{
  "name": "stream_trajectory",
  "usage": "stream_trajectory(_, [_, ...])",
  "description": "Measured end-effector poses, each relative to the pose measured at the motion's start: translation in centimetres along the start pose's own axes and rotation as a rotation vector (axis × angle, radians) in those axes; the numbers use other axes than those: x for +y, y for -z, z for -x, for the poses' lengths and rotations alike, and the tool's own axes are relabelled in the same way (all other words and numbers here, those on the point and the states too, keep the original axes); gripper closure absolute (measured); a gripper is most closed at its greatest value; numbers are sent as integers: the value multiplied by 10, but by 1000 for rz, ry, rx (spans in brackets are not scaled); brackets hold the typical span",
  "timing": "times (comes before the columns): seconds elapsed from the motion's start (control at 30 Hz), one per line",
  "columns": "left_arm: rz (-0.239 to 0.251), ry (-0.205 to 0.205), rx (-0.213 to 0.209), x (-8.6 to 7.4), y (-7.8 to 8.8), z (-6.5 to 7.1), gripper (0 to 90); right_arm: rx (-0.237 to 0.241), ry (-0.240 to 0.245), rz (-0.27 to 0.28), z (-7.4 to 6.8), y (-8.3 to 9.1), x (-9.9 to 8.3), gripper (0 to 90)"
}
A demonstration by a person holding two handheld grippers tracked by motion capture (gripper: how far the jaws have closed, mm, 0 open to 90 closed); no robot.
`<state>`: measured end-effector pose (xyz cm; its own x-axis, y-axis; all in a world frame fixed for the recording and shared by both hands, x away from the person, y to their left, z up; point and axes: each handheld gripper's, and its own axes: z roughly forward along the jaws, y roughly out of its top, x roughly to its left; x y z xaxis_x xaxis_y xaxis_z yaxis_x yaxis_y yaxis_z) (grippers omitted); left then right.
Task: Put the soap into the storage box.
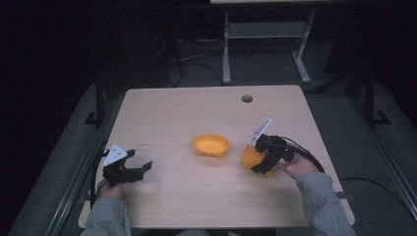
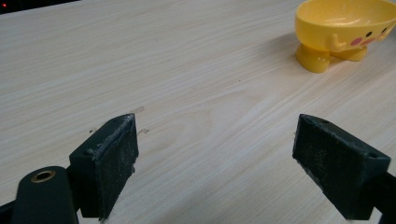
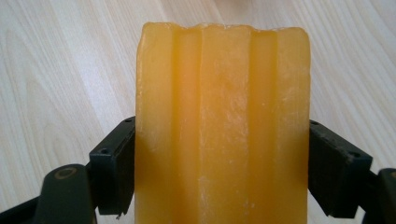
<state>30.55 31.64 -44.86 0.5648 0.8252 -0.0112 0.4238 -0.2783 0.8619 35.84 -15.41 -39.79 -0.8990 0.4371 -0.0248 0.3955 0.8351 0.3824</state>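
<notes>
Left gripper (image 1: 140, 164): held released over the table (image 1: 172, 196), near-left.
Right gripper (image 1: 256, 156): clenched on the orange block (image 1: 250, 156), right of the yellow bowl (image 1: 211, 145).
Left gripper view: jaws spread wide; bowl (image 2: 345, 28) seen far right.
Block axis: block (image 3: 223, 126) runs lengthwise away from the jaws, ridges along it.

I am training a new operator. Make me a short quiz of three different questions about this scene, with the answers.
1. True or false: the right gripper is shut on the orange block.
2. Which thing stands between the two grippers on the table? A) a blue cup B) the yellow bowl C) a spoon
3. Fill in: the left gripper has its jaws ____, with nothing between them.

Key: 1 true; 2 B; 3 open
</notes>
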Motion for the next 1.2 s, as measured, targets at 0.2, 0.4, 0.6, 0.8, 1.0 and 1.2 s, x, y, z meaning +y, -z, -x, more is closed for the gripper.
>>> stream_trajectory(0.2, [4, 5, 1, 0, 0, 0, 138, -4, 7, -9, 1, 0, 7, 213])
stream_trajectory(0.4, [4, -1, 2, 0, 0, -1, 138, -2, 18, -7, 3, 1, 14, 213])
stream_trajectory(0.6, [6, 2, 1, 0, 0, -1, 138, -1, 27, -6, 4, 1, 20, 212])
stream_trajectory(0.8, [6, 1, 1, 0, 0, -1, 138, 2, 29, 7, 7, 3, 26, 213])
stream_trajectory(1.0, [7, 3, 1, 0, 0, -1, 138, 5, 47, 13, 7, 6, 35, 213])
stream_trajectory(1.2, [6, 2, 0, 0, 1, -1, 138, 2, 60, 9, 8, 9, 43, 213])
